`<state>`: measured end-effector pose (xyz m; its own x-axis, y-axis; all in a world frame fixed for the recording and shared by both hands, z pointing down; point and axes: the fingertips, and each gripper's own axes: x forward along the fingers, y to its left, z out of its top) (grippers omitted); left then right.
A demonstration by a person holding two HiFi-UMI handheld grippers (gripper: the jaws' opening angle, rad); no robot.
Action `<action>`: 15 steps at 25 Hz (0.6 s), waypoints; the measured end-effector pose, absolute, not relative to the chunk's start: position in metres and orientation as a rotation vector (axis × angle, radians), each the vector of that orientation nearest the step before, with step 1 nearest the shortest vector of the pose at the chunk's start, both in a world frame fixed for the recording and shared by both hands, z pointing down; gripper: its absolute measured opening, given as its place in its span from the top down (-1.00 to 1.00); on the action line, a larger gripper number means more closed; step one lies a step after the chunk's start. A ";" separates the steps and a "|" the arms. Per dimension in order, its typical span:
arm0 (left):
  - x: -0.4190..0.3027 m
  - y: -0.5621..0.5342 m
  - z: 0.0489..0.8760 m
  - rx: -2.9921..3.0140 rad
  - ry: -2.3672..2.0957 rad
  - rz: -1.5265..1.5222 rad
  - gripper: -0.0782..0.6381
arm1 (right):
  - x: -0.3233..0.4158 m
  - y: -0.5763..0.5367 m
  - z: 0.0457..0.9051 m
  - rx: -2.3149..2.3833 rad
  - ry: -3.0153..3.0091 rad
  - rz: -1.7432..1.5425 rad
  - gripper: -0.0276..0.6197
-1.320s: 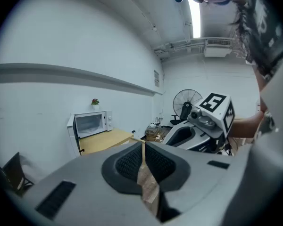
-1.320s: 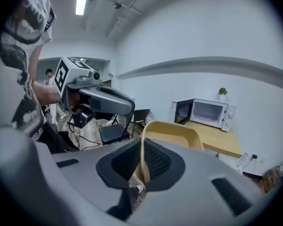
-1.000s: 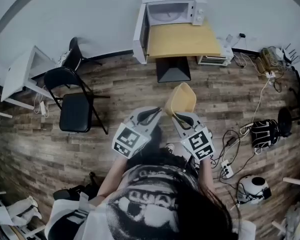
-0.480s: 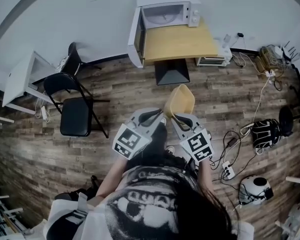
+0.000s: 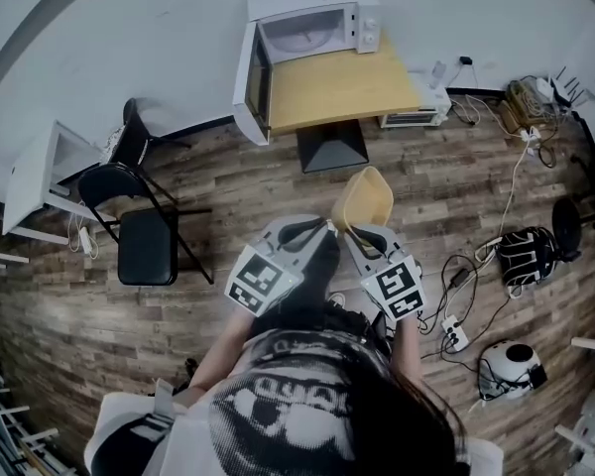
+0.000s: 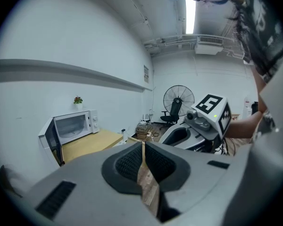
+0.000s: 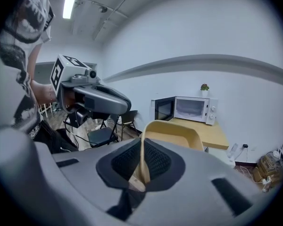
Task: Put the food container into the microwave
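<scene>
A person is carrying a tan food container (image 5: 365, 198) across a wood-plank floor (image 5: 228, 181). The right tongs (image 5: 345, 228) are clenching its near wall, while the left tongs (image 5: 322, 224) are riding alongside, pressed together and grasping nothing.

The head view is showing what neither gripper view does. The container is hanging in the air just ahead of the right tongs, a folding chair (image 5: 147, 246) is standing well off to the left of the left tongs, and cables (image 5: 476, 266) are trailing on the floor to the right of the right tongs.

The right gripper view is showing the grip itself, with the thin container wall pinched between the dark pads. The left gripper view is showing its own pads meeting at the tips, with only a sliver of floor visible below them and a standing fan (image 6: 178, 99) far beyond the right tongs.

Both gripper views are catching a small potted plant (image 7: 204, 87) atop the microwave (image 5: 307, 30). The microwave is standing with its door open on the worktop (image 5: 337, 82), well ahead of both tongs.

Against a second ago, the microwave and worktop are sitting further left in the head view, while the container is remaining in the same grip.
</scene>
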<state>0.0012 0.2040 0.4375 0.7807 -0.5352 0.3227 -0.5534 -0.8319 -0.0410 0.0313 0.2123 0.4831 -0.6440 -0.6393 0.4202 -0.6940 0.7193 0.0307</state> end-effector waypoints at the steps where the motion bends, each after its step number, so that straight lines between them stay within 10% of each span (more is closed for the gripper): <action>1: 0.003 0.198 0.438 2.912 -0.884 0.498 0.73 | 0.033 0.208 0.484 1.031 -2.515 0.189 0.83; 15: 0.006 0.051 0.433 2.923 -0.857 0.406 0.74 | 0.041 0.068 0.484 1.031 -2.431 0.163 0.83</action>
<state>0.0063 0.0514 0.4329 0.8099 -0.5207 0.2700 -0.5388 -0.8424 -0.0086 0.0414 0.0678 0.4841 -0.5939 -0.6440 0.4822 -0.7025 0.7073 0.0794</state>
